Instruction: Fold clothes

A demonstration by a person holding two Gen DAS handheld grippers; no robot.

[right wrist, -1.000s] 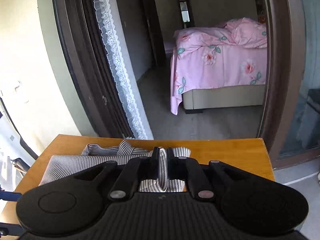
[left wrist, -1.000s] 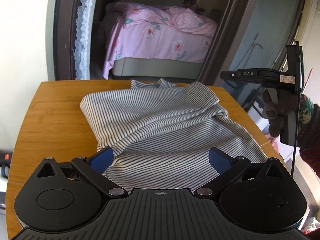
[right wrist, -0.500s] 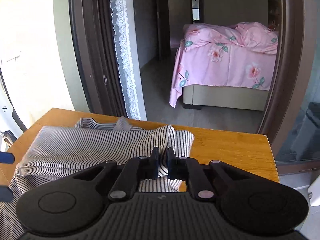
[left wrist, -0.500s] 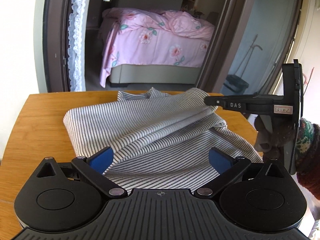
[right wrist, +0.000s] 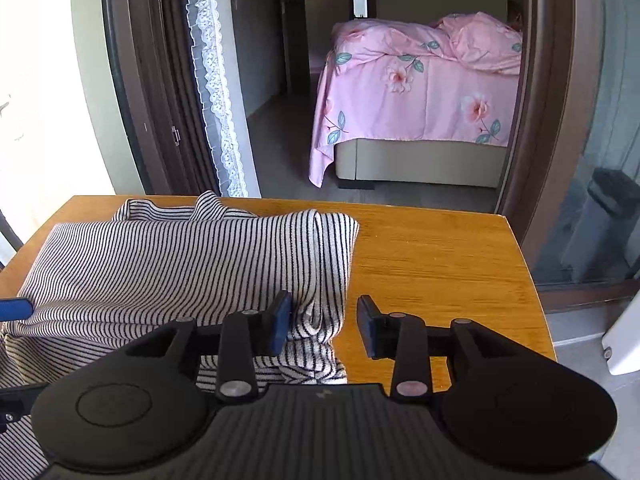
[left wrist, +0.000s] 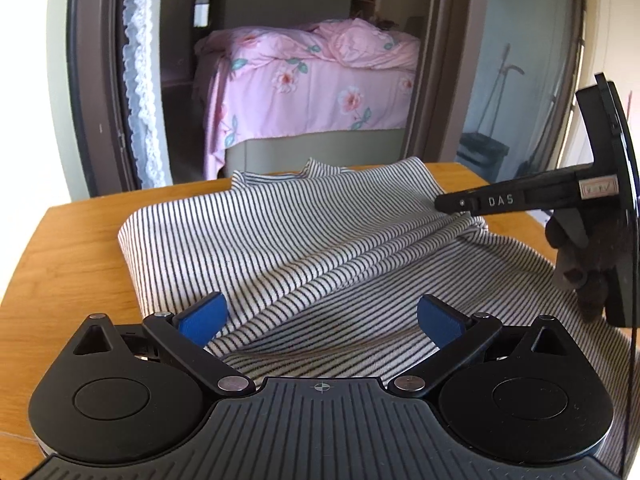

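A black-and-white striped shirt point(left wrist: 304, 240) lies partly folded on the wooden table point(left wrist: 72, 248), its collar toward the far edge. My left gripper point(left wrist: 320, 316) hovers open over the shirt's near part, holding nothing. My right gripper point(right wrist: 324, 320) is open, its left pad beside the shirt's point(right wrist: 160, 264) folded right edge and its right pad over bare table point(right wrist: 432, 256). In the left wrist view the right gripper point(left wrist: 452, 204) reaches in from the right, its tip resting at the shirt's folded edge, held by a gloved hand point(left wrist: 580, 276).
Beyond the table's far edge an open doorway shows a bed with pink floral bedding point(left wrist: 316, 88). A lace curtain point(right wrist: 216, 92) hangs on the left of the door frame. A dark bin point(right wrist: 600, 220) stands behind glass at the right.
My right gripper has opened and let go of the shirt's fold, which now lies on the table. The left gripper stayed open, shifted a little.
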